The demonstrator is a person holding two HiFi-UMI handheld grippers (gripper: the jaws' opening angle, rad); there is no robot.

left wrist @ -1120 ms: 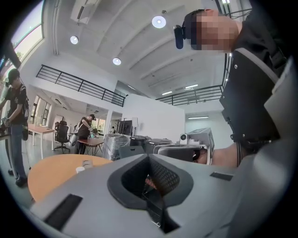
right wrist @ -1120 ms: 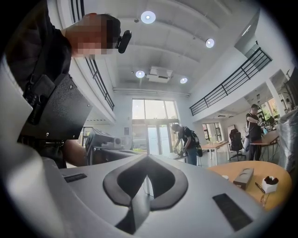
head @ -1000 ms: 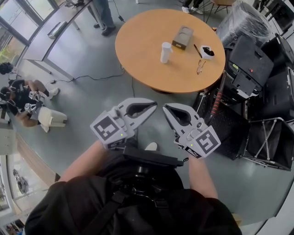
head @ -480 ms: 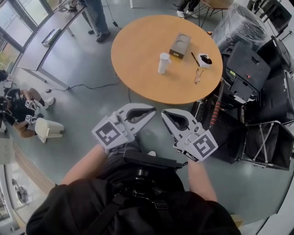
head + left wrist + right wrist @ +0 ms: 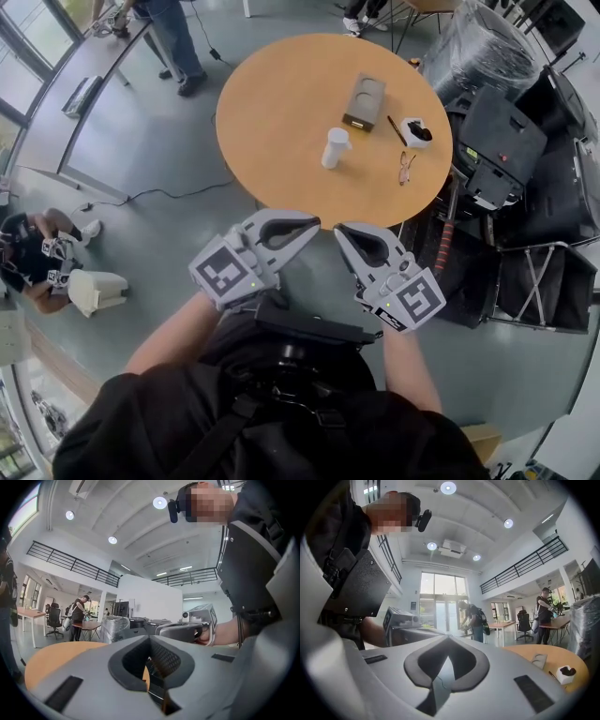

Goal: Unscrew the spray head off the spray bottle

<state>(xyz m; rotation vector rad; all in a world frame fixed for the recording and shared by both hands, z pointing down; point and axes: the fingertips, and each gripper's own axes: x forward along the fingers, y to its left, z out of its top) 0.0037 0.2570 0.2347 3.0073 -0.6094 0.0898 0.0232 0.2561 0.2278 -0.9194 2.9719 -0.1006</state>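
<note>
Illumination is bright and even in all views. Round ceiling lamps [image 5: 160,502] glare as white discs, and the tall windows [image 5: 440,604] are overexposed. Shadows on the floor [image 5: 169,159] are soft and faint. Fisheye distortion bends straight lines toward the edges. Both gripper views have black vignetted corners. The surfaces nearest the lens look slightly soft; the worktop [image 5: 281,112] is sharp.

The head camera looks steeply down from above at the left hand-held gripper [image 5: 307,223], the right hand-held gripper [image 5: 340,231] and the round tabletop [image 5: 281,122] ahead. Each gripper camera sits close behind its own jaws and looks level across the room. All three views show the tabletop. Each gripper camera also sees the other gripper.
</note>
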